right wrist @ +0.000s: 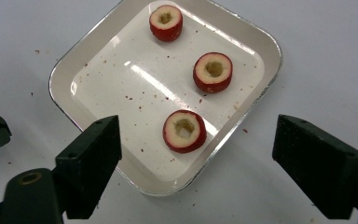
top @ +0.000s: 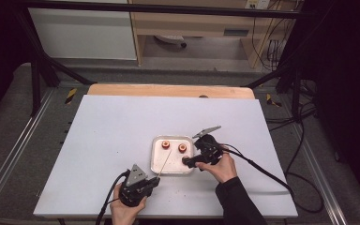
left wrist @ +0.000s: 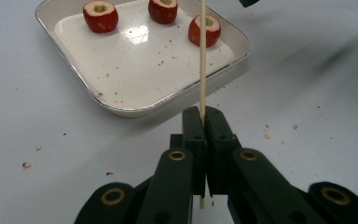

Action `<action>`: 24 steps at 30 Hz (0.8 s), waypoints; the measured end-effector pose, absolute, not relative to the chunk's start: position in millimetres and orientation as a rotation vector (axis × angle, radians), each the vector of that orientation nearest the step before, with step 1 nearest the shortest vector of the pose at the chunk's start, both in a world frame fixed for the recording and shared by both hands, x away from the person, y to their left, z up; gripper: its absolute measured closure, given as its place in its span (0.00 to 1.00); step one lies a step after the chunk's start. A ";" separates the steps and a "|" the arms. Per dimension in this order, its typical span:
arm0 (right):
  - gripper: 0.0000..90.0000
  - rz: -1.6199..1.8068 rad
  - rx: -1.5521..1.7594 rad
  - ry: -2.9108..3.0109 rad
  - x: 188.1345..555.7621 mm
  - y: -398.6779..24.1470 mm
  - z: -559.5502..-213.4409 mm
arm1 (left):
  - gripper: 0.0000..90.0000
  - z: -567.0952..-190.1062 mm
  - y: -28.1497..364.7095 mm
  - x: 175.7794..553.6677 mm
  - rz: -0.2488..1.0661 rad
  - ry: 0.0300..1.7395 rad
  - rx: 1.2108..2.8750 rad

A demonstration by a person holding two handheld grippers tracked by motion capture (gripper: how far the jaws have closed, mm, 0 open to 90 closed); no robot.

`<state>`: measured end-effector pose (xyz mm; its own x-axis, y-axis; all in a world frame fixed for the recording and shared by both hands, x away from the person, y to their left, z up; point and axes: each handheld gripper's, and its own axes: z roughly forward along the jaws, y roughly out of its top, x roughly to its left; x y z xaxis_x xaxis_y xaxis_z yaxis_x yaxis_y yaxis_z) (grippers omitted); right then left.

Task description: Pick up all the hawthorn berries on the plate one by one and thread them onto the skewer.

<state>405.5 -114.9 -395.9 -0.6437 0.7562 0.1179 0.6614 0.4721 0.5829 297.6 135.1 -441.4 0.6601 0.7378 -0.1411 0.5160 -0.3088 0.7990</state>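
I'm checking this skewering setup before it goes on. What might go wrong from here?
1. The skewer is pinched only near its lower end by the left tongs, so it may tilt or slip when fruit is pushed on.
2. The right tongs are open above the nearest fruit piece; round and cored, it may roll or get crushed.
3. The tray is shallow and could slide.

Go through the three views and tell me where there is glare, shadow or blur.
Left gripper view: a bright glare patch on the white tray; the left tool near the lens is soft, the skewer sharp. Right gripper view: thin glare streaks on the tray floor, the right tool jaws slightly blurred, the hollowed fruit pieces crisp. High view: table evenly lit, surroundings dark.
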 end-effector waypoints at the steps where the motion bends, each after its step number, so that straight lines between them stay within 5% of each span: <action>1: 0.21 0.904 1.258 2.560 406.0 -112.0 -396.6 | 0.98 -441.6 134.9 297.5 0.316 0.972 1.987; 12: 0.35 0.849 1.359 2.590 415.1 -96.1 -402.5 | 0.98 -442.9 136.8 297.5 0.308 0.976 1.985; 16: 0.49 0.832 1.407 2.604 417.1 -93.9 -406.9 | 0.98 -443.6 136.6 297.6 0.305 0.974 1.990; 24: 0.55 0.779 1.414 2.603 420.6 -91.9 -413.5 | 0.98 -444.3 135.7 297.7 0.301 0.974 1.994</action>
